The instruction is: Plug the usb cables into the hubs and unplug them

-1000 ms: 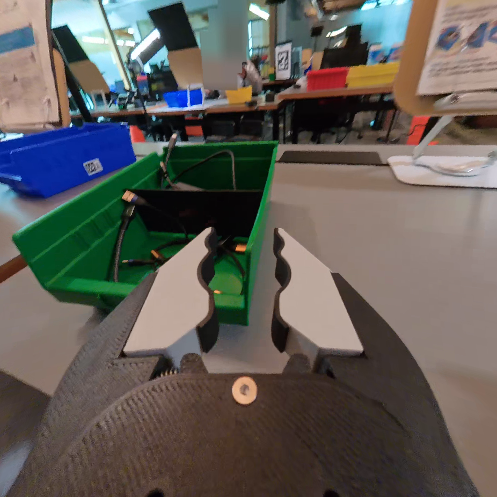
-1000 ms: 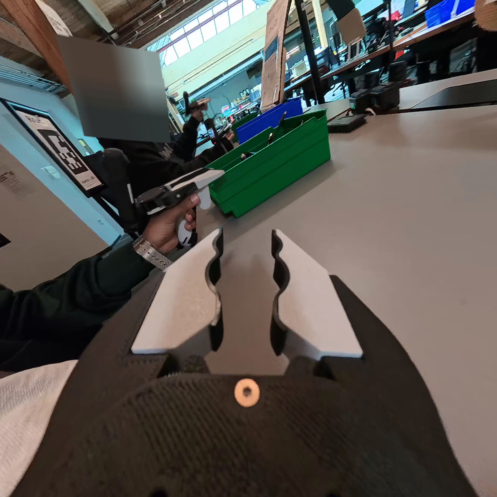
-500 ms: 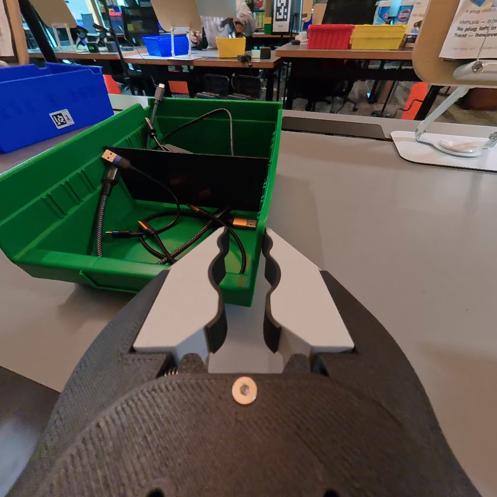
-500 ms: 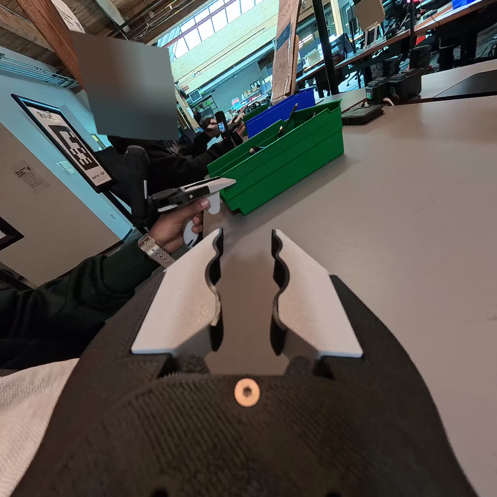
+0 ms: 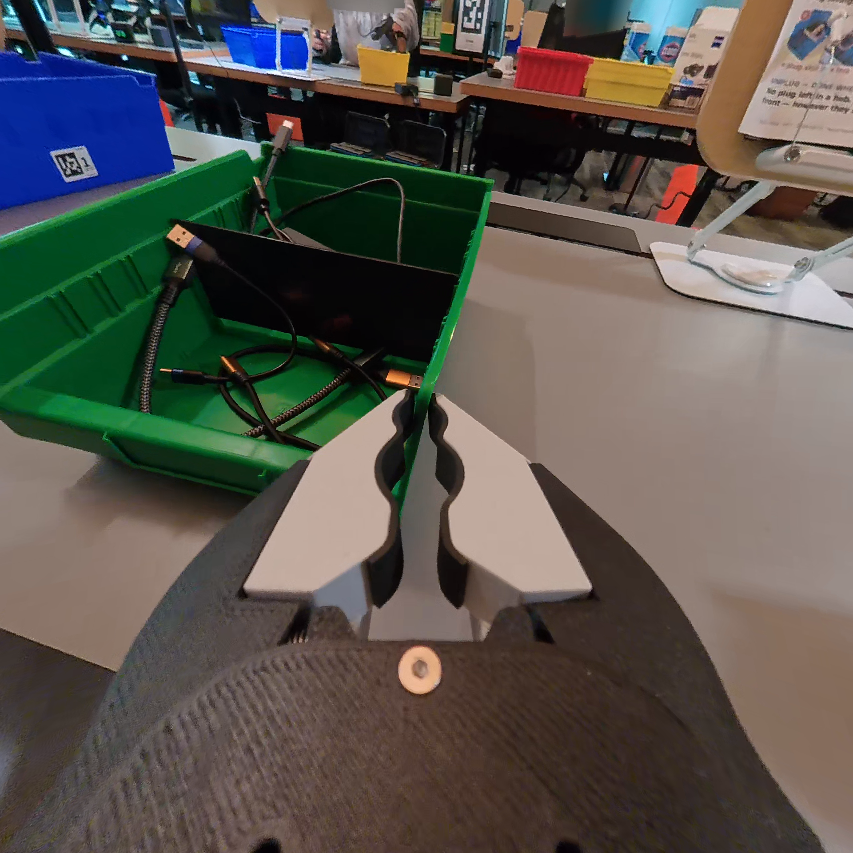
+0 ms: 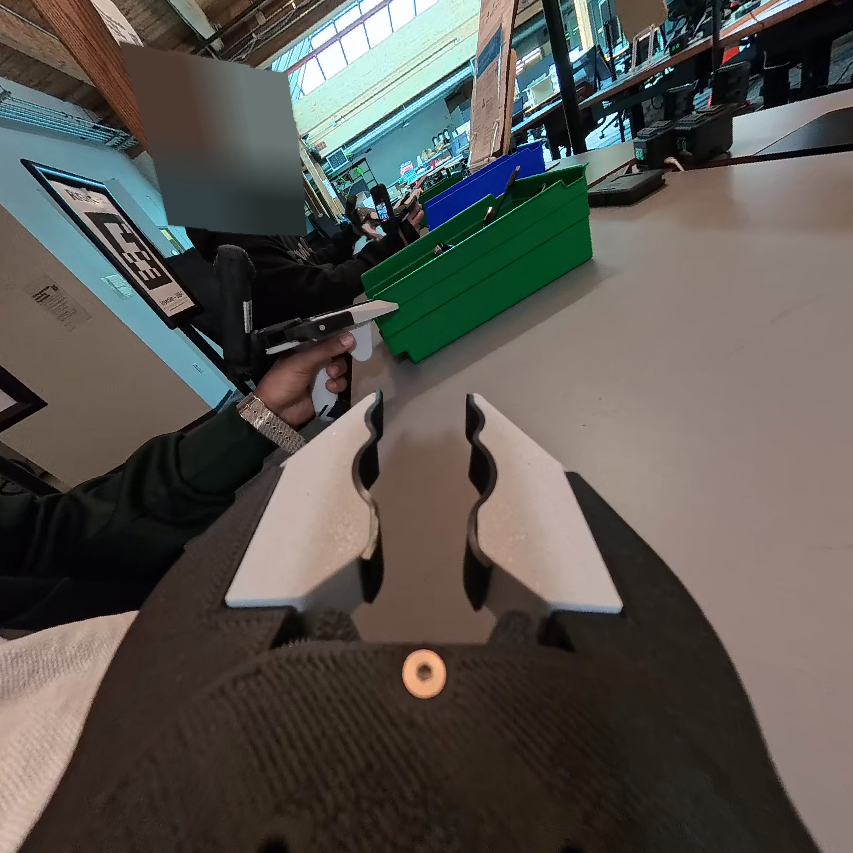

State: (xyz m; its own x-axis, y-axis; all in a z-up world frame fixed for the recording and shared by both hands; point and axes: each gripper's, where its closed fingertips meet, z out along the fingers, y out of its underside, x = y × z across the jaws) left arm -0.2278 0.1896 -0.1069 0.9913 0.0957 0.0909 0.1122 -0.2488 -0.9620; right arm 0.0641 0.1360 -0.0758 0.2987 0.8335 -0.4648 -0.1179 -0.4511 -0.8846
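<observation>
Now L tool (image 5: pixel 419 406) astride green bin (image 5: pixel 454 332) wall

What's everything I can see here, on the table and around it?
green bin: one, green, on the table, left of centre
divider: one, black, across the green bin
cables: several tangled, black and braided, mostly in the near compartment; exact count unclear
blue bin: one, blue, beyond the green bin
stand: one, white, far right, holding a printed sheet
table: one, grey
small bins: red and yellow, on far benches
hand: the person's left, holding the left gripper's handle
left gripper: grey fingers closed on the green bin's right wall
right gripper: grey fingers open over bare table
</observation>
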